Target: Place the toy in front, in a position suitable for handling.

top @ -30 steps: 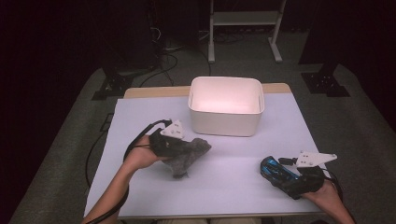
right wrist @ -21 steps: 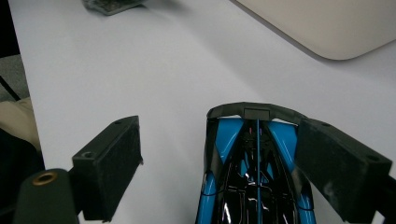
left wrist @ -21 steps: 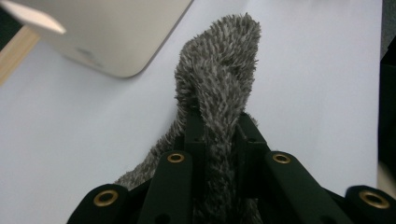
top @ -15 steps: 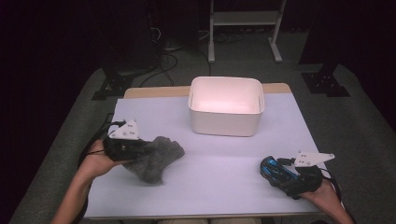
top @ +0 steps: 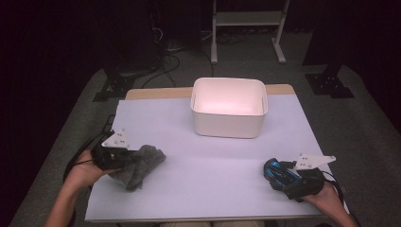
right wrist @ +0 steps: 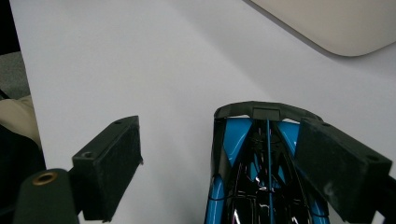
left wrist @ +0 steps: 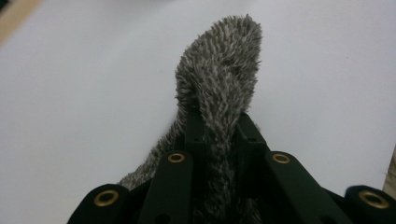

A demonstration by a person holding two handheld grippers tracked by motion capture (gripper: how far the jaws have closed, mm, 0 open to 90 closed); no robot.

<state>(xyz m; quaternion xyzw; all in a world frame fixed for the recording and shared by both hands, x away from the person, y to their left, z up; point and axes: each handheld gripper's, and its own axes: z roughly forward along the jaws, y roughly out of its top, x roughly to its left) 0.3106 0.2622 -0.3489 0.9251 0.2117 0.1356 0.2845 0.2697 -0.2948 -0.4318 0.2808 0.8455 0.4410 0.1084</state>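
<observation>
Clutching grey cloth (left wrist: 219, 84), left gripper (left wrist: 218, 135)

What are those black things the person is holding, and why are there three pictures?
They are hand-held grabbing tools, one in each hand, each with two black fingers. One camera looks down from above; each tool also carries its own camera. On the white table stands an empty white tub. The left gripper has its fingers squeezed shut on a fuzzy grey cloth. The right gripper has its fingers open around a shiny blue and black toy car; one finger is apart from it.
</observation>
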